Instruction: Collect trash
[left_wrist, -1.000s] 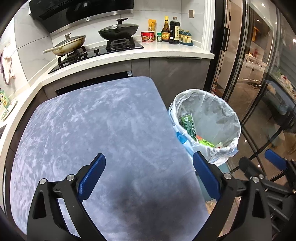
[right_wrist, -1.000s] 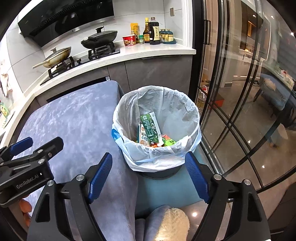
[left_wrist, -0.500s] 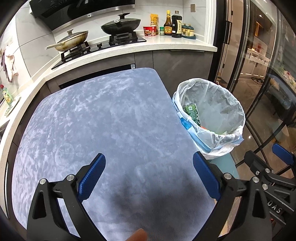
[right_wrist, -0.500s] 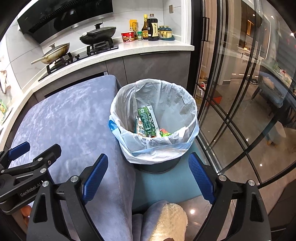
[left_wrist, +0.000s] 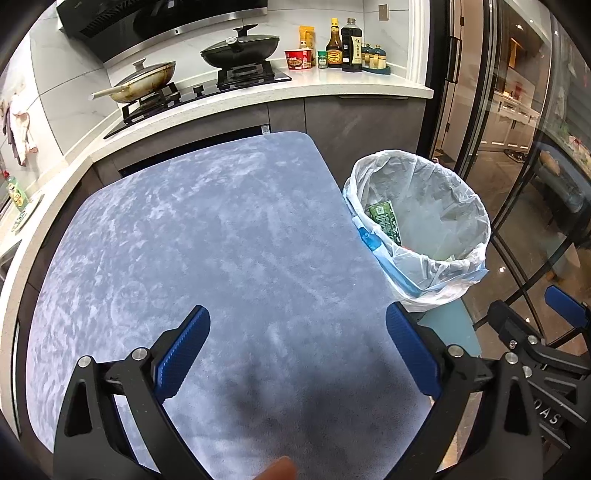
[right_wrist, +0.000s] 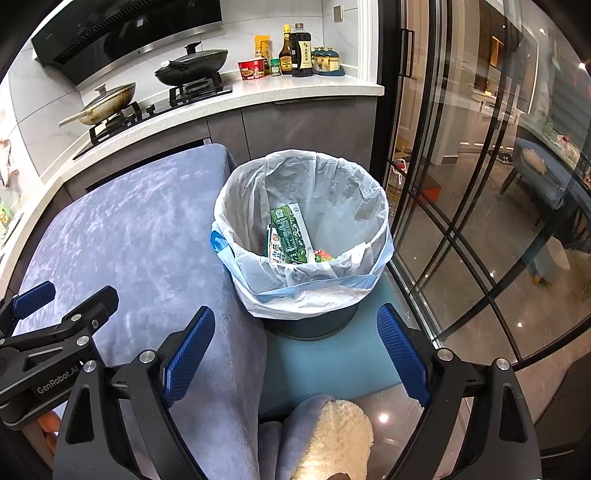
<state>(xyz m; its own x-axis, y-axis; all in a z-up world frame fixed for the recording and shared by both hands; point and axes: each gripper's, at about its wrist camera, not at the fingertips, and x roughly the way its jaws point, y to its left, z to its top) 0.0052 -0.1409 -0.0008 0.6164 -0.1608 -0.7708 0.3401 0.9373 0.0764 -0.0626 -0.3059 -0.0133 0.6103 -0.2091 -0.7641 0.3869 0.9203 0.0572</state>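
1. My right gripper (right_wrist: 295, 354) hangs at six o'clock in its own view with its jaws spread wide and nothing between them; they have just been opening. Below them lie a teal mat (right_wrist: 325, 365) and a cream fleecy cuff (right_wrist: 332, 439) (mine, I take it).
2. My left gripper (left_wrist: 297, 354) is likewise wide apart and empty, over the blue-grey velvet tabletop (left_wrist: 221, 240), on which I see no litter.
3. Straight ahead at twelve o'clock from the right gripper stands the trash bin (right_wrist: 303, 236), lined with a white bag, just beside the table's edge. Inside it lie a green carton (right_wrist: 290, 236) and some red-and-green wrappers (right_wrist: 323, 254).
4. I judge a drop is done and collecting is near finished.
5. The next move calls for finding any remaining litter, or gathering the bag's rim; I would search beyond the table.
6. Farthest, at eleven o'clock, is the stove (right_wrist: 155, 107) with its pans.
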